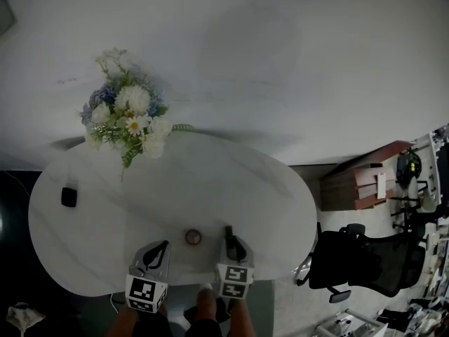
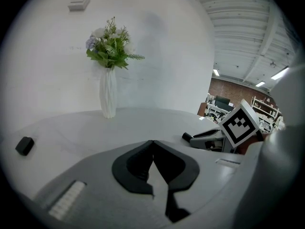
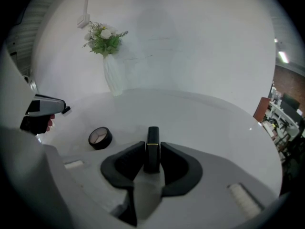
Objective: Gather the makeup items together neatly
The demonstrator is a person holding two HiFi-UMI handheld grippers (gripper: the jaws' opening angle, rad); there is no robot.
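Note:
My right gripper point(image 3: 152, 146) is shut on a slim black lipstick tube point(image 3: 152, 152) with a gold band, which stands upright between the pads just above the white table point(image 1: 210, 181). In the head view the tube point(image 1: 228, 232) pokes out past that gripper point(image 1: 229, 239). A round black compact point(image 3: 100, 138) lies on the table to its left, between the two grippers point(image 1: 193, 237). My left gripper point(image 2: 152, 142) is shut with nothing in it, its jaws meeting at the tips, near the front edge point(image 1: 162, 247). A small black case point(image 1: 68, 196) lies alone at the far left point(image 2: 25, 145).
A white ribbed vase point(image 2: 108, 97) of flowers point(image 1: 126, 114) stands at the table's back left. Beyond the table's right edge are a black office chair point(image 1: 358, 262) and a brown cabinet point(image 1: 358, 184). A white wall lies behind the table.

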